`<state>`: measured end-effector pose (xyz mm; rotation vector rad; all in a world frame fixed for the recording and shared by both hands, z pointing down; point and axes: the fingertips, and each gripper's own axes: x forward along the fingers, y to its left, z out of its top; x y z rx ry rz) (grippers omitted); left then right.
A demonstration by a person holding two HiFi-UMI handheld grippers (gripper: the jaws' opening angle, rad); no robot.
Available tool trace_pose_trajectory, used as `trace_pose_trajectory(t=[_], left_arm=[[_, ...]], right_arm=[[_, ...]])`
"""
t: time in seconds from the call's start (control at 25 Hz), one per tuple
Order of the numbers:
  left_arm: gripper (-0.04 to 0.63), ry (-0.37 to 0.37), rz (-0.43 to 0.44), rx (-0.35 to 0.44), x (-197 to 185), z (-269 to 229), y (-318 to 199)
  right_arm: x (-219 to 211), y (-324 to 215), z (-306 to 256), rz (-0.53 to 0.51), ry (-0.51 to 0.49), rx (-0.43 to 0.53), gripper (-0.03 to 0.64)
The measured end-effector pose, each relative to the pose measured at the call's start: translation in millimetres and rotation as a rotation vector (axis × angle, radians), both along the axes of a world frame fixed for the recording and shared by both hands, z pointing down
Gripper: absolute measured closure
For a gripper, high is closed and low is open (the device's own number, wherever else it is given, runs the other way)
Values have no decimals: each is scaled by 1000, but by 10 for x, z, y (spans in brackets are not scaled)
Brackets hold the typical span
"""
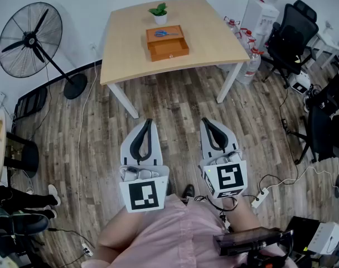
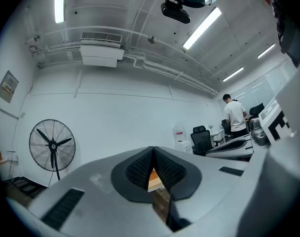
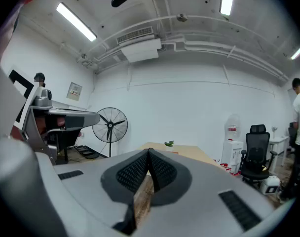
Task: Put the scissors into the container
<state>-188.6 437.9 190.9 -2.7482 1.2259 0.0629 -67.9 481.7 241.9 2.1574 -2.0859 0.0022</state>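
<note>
The left tool and right tool are held pressed together, empty, well away from the bench. The blue scissors are seen lying on the orange container. The bench should be walked up to first, and one tool spread wide before the scissors are reached for.

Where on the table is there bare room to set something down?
Bare tabletop lies left and right of the wooden box, out to both edges. The middle is crowded: scissors on the box, potted plant just behind it.
</note>
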Motion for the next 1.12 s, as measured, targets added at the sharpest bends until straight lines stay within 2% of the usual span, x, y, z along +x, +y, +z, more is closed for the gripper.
trace_pose_trajectory(t=[0.68, 1.12], left_arm=[[591, -38, -22, -14, 433, 98, 200], [591, -57, -89, -28, 373, 214, -62]], right_arm=[[469, 203, 70, -21, -12, 2, 615], [618, -12, 223, -33, -30, -20, 615]])
